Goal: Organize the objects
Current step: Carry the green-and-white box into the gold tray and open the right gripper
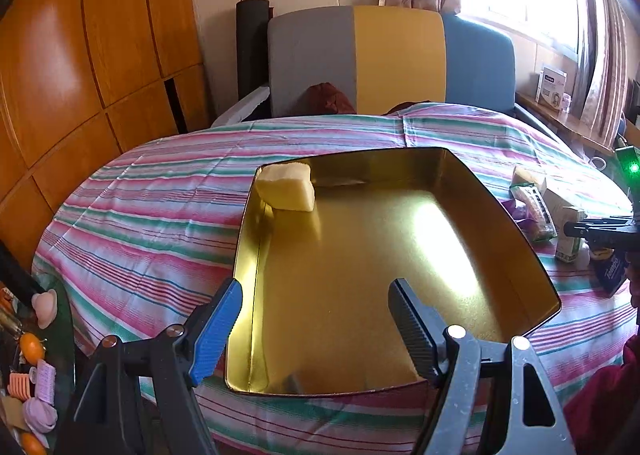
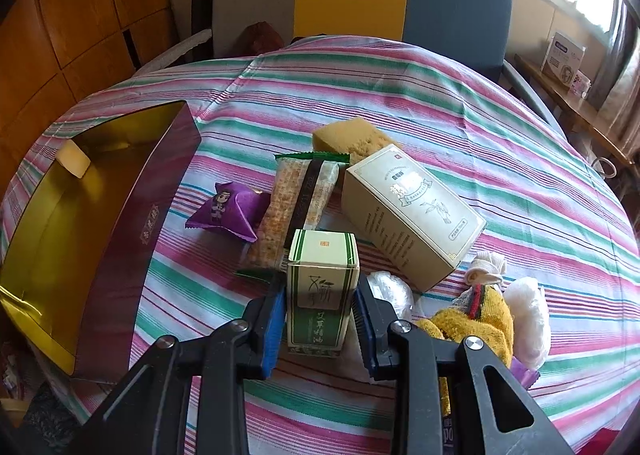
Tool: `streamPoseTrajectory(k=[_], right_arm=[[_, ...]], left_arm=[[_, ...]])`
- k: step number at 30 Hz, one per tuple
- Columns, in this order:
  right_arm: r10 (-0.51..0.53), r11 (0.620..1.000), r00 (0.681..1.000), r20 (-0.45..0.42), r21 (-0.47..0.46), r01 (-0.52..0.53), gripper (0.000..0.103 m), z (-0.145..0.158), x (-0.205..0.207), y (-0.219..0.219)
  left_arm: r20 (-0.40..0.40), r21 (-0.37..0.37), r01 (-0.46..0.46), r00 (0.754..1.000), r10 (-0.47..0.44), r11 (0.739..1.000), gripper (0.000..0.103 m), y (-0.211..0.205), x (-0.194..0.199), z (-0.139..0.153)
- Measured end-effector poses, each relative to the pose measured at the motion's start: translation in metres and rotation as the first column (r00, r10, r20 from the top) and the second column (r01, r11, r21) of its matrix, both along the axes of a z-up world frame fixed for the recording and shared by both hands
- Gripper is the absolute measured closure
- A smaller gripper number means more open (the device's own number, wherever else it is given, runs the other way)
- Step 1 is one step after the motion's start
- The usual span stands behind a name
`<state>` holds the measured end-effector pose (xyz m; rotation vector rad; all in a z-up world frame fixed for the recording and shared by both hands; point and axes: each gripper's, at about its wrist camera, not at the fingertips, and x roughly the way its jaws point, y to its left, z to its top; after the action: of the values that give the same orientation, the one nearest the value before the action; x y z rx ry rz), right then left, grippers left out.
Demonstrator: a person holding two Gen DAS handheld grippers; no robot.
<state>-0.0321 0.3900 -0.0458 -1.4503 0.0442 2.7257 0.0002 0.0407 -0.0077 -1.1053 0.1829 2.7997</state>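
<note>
Standing between right hand-held gripper [image 2: 318, 321] pads: green box [image 2: 322, 287], clamped.

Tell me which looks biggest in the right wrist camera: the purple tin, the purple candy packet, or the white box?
1. purple tin, clearly largest, though it also sits near the camera.
2. white box.
3. purple candy packet, smallest.

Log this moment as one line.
left gripper: open over gold tin tray | right gripper: shut on small green-and-white carton | tray: one pale yellow sponge
</note>
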Motion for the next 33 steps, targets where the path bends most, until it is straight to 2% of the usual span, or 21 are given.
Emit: streamPoseTrajectory(k=[5,9,13,16,20,25,29,33], right_arm=[[-0.002,1.0,1.0,0.002,-0.001,0.002,0.071,-0.001,0.0,0.0],[-0.027,0.999,1.0,-0.01,-0.028,0.027,0.071,0.007,0.003,0.003],[-0.037,0.997,0.997,-0.067,-0.071,0.032,0.071,0.035,0.011,-0.003],[-0.003,0.992,0.994,-0.111,-0.123,-0.011,0.071,0.06,0.013,-0.021],[0.145,0.954,0.978,-0.149,-0.242,-0.179,0.071,0.089,0.003,-0.08],[0.329,0.862,0.941,-0.086,-0.379,-0.336,0.071,0.076,-0.033,-0.183],[0.374,0.832,0.927,-0.002,-0.441,-0.337,0.071,0.049,-0.071,-0.249],[0.335,0.84,0.938,0.085,-0.477,-0.257,0.071,0.019,-0.109,-0.285]], left_arm=[[0.026,0.041,0.005,1.0,-0.006,0.999,0.026,-0.012,-0.001,0.001],[0.026,0.058,-0.026,0.999,0.024,0.998,0.026,-0.035,-0.001,0.005],[0.019,0.055,-0.069,0.998,0.068,0.996,0.026,-0.06,-0.001,0.008],[0.016,0.04,-0.094,0.995,0.094,0.995,0.026,-0.076,-0.003,0.008],[0.022,0.044,-0.128,0.992,0.127,0.991,0.026,-0.095,-0.01,0.007],[0.031,0.074,-0.159,0.987,0.157,0.984,0.026,-0.109,-0.013,-0.001],[0.053,0.105,-0.172,0.985,0.167,0.98,0.026,-0.117,-0.017,-0.009],[0.082,0.137,-0.181,0.982,0.171,0.974,0.026,-0.124,-0.02,-0.015]])
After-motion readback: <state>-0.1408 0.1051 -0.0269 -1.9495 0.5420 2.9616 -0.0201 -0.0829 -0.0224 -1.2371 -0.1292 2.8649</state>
